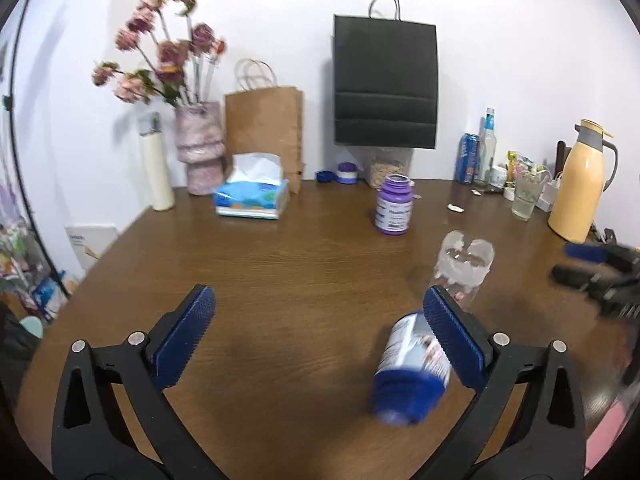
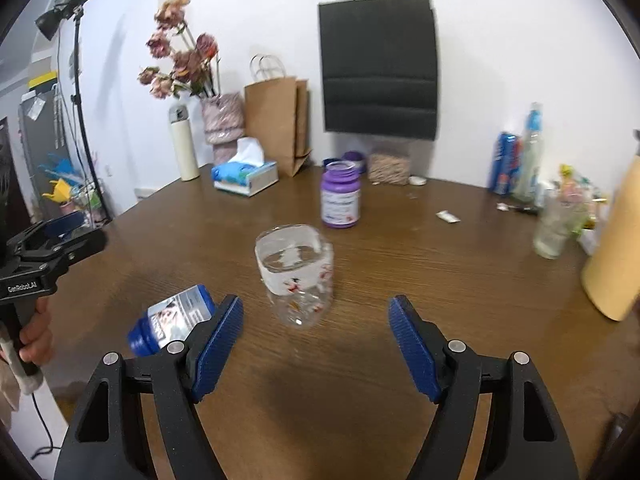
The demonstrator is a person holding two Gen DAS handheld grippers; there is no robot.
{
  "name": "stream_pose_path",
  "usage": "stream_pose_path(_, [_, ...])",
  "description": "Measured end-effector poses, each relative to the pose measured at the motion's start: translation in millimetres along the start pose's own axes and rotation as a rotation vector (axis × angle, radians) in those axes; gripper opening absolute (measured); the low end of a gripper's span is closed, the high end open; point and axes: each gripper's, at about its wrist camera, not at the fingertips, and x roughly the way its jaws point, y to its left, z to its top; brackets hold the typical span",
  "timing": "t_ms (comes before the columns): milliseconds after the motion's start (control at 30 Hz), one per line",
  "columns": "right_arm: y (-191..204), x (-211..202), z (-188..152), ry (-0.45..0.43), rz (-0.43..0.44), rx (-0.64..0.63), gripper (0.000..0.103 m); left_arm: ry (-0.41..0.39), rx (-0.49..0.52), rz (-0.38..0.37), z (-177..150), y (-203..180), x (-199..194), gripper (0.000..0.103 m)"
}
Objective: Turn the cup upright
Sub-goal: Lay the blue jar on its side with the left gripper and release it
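Only right wrist shows hand [image 2: 36,336] gripping handle.

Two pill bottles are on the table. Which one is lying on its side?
The blue-capped bottle with the white label lies on its side near the table's front edge. The purple bottle stands upright, farther back, beyond the clear cup.

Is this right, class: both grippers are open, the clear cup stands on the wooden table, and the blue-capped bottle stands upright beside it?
One detail is wrong: the blue-capped bottle is not upright; it lies tipped on its side, as the right wrist view shows. The rest holds: the left gripper and right gripper are open, and the clear cup stands on the wooden table.
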Motion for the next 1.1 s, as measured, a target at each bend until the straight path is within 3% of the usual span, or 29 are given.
stream_pose_path(200, [-3.6, -44.2, 0.0, -0.046, 0.004, 0.065, 0.083, -0.029, -0.068, 0.014, -7.7, 22.5, -38.1, 0.103])
stream_pose_path(467, [22.5, -71.0, -0.5, -0.076, 0.003, 0.017, 0.083, -0.121, -0.028, 0.01, -7.7, 22.3, -86.3, 0.103])
stream_pose_path(633, [33.4, -90.0, -7.4, -0.096, -0.004, 0.006, 0.083, -0.115, -0.041, 0.05, -14.0, 23.0, -106.9, 0.103])
stream_pose_path(800, [49.1, -125.0, -38.5, -0.113, 0.025, 0.002, 0.083, -0.185, -0.046, 0.088, -50.6, 21.9, -165.9, 0.103])
stream_pose_path(1000, [88.6, -181.6, -105.0, -0.156, -0.001, -0.013, 0.083, -0.139, -0.086, 0.122, -130.6, 27.7, -228.1, 0.103])
stream_pose_path(1100, [112.0, -199.9, -140.8, -0.183, -0.03, 0.001, 0.083, -0.126, -0.108, 0.098, -161.2, 26.1, -251.6, 0.103])
